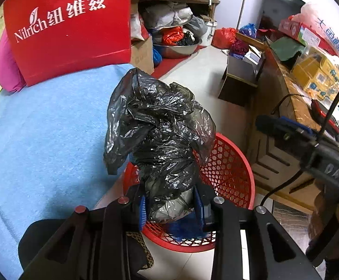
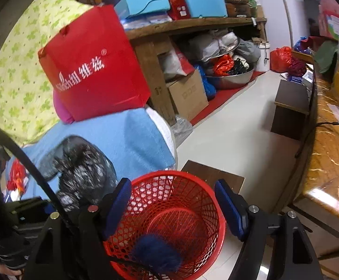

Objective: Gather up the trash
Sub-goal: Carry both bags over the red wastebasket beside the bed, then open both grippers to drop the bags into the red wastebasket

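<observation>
A crumpled black plastic bag (image 1: 160, 135) sticks up from my left gripper (image 1: 170, 210), whose blue pads are shut on its lower end. It hangs just over the near rim of a red mesh basket (image 1: 227, 170) standing on the floor. In the right wrist view the same red mesh basket (image 2: 176, 212) lies directly below my right gripper (image 2: 174, 210). That gripper stands open, with nothing pressed between its blue fingers (image 2: 230, 210). The black bag (image 2: 83, 170) shows to its left, blurred, against the blue cover.
A blue-covered bed (image 1: 41, 140) with a red paper bag (image 1: 71, 28) lies left of the basket. A marble-topped wooden counter (image 2: 328, 163) runs along the right. A wooden shelf (image 2: 192, 25), cardboard boxes (image 2: 188, 93) and a metal basin (image 2: 230, 79) crowd the back. White tile floor (image 2: 227, 135) lies between.
</observation>
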The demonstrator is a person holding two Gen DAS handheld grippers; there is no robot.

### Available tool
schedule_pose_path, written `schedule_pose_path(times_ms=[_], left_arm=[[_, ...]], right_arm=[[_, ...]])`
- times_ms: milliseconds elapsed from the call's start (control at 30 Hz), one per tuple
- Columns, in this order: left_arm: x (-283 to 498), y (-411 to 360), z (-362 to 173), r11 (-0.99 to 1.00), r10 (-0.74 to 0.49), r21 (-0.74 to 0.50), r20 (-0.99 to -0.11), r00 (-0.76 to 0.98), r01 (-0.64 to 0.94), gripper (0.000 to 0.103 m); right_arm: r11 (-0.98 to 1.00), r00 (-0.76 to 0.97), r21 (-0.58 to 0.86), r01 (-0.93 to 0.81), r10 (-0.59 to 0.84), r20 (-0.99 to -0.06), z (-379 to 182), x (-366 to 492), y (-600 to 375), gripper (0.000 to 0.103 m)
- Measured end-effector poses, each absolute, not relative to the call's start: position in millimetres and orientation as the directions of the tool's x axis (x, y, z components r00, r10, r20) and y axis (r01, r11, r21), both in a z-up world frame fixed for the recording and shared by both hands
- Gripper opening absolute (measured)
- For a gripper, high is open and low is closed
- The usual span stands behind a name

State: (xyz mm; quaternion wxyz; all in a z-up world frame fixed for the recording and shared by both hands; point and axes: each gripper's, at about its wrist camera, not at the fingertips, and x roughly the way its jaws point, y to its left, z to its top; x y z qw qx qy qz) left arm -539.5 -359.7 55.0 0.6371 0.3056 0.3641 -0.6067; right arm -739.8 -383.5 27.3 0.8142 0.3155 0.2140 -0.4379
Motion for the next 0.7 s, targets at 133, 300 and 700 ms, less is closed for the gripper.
schedule_pose_path(times_ms=[133, 300, 700], left_arm=[[-545, -364, 51, 0.068, -0.534, -0.032, -0.845, 0.009, 0.997, 0.043], [-539, -356, 61, 0.092, -0.569, -0.010, -0.821, 0.044, 0.996, 0.080], [-463, -289, 104, 0.294, -0.653, -0.086, -0.746, 0.134, 0.952, 0.080]], right_arm=[[0.419, 0.534, 0.336, 0.843, -0.588, -0.607, 35, -741, -381, 0.077], [0.432, 0.545, 0.338, 0.836, -0.591, -0.594, 42, -739, -377, 0.077], [0.495, 0.593, 0.340, 0.800, -0.568, -0.571, 60, -708, -359, 0.077]])
